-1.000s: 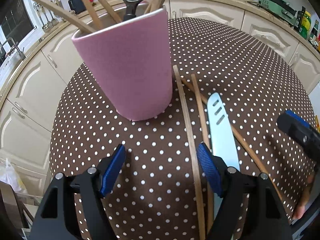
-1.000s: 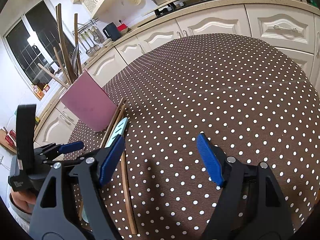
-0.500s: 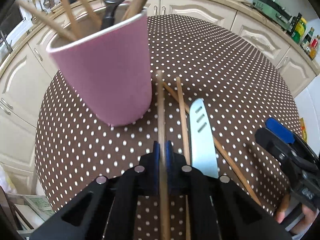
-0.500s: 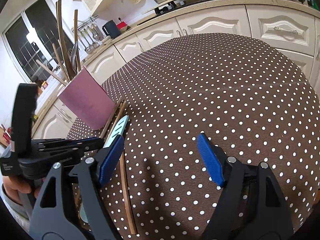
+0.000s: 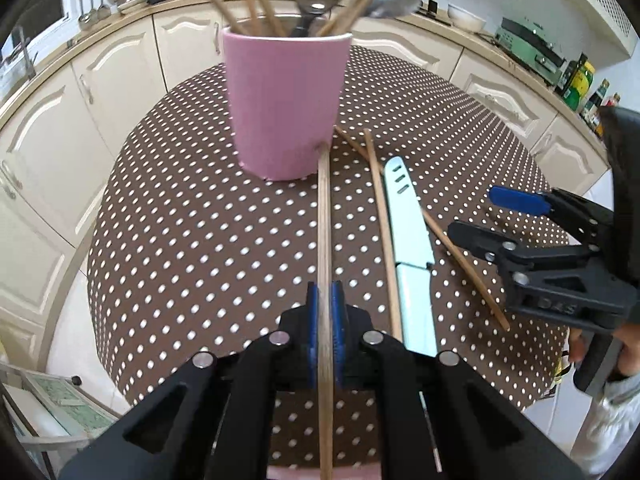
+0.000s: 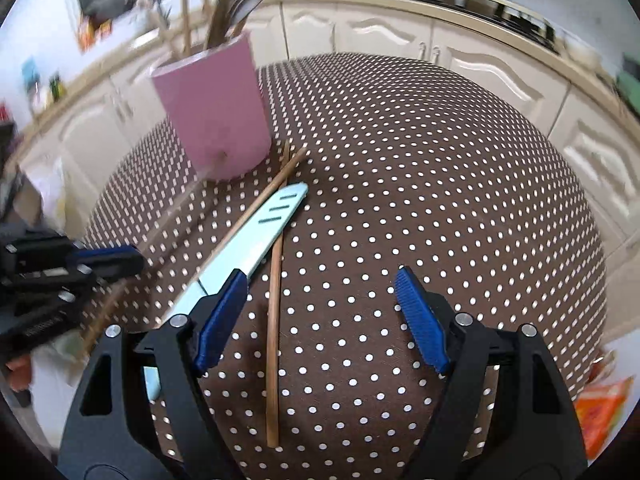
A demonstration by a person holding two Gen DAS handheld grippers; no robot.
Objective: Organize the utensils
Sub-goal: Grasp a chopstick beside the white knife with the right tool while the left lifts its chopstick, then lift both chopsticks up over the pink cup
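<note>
The left hand-held gripper [image 5: 325, 332] clamps one chopstick [image 5: 324, 216], aimed at the pink cup [image 5: 284, 100] for stowing; the right hand-held gripper [image 6: 320, 316], jaws narrowing yet empty, straddles another chopstick [image 6: 274, 320] on the worktop [image 6: 440, 160].

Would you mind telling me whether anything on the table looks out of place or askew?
Yes: a pale blue knife and two chopsticks lie loose and crossed on the table beside the pink cup, not standing in it. A third chopstick is clamped in the left gripper.
</note>
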